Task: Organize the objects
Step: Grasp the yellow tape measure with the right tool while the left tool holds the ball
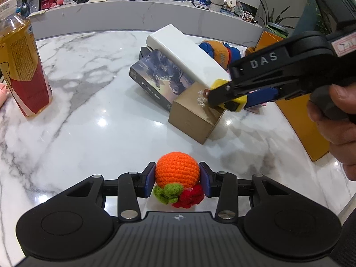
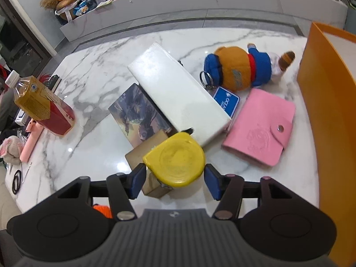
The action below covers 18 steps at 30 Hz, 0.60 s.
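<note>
Crochet orange [image 1: 176, 173] nearest, clamped in my left gripper [image 1: 177, 179] just above marble table [image 1: 89, 133]. My right gripper [image 2: 174, 179], pads apart w/ gaps, straddles yellow tape measure [image 2: 175, 160] resting on brown box [image 1: 195, 115], center. Lift straight up to clear it w/o knocking it off.

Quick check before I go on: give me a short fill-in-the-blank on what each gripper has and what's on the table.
1. The left gripper is shut on a crocheted ____ toy.
2. The yellow tape measure sits between the right gripper's fingers, resting on a ____ box.
3. The wallet lying by the orange bin is ____.

Missing words: orange; brown; pink
</note>
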Available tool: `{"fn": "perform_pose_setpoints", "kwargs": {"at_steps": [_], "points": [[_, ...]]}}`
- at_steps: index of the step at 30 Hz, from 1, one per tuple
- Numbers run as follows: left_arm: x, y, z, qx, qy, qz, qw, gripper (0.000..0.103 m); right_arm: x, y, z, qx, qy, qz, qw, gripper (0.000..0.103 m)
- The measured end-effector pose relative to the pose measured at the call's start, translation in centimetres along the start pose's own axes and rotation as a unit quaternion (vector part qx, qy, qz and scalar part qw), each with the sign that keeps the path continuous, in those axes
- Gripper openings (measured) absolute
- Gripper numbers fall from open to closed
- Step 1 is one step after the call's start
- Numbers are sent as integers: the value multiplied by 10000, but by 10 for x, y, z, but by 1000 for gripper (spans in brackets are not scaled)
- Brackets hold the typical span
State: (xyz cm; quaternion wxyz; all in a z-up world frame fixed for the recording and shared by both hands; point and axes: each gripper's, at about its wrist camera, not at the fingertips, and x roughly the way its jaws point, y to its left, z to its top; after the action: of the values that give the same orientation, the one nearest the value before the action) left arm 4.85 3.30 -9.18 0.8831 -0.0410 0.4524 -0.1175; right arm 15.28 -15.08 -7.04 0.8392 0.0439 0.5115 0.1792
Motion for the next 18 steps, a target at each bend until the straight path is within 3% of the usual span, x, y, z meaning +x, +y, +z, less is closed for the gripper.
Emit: {"fn": "perform_pose_setpoints", "kwargs": {"at_steps": [8, 10, 18], "points": [[-1, 5, 1, -56, -32, -23, 10000, 48, 8, -4, 7, 190, -24, -84, 9998, 67], [0, 7, 0, -64, -27, -30, 10000, 48, 10, -7, 8, 291, -4, -18, 9996, 59], [-1, 9, -1, -75, -2, -27, 10000, 48, 6, -3, 5, 171, -8, -25, 9999, 58]]}}
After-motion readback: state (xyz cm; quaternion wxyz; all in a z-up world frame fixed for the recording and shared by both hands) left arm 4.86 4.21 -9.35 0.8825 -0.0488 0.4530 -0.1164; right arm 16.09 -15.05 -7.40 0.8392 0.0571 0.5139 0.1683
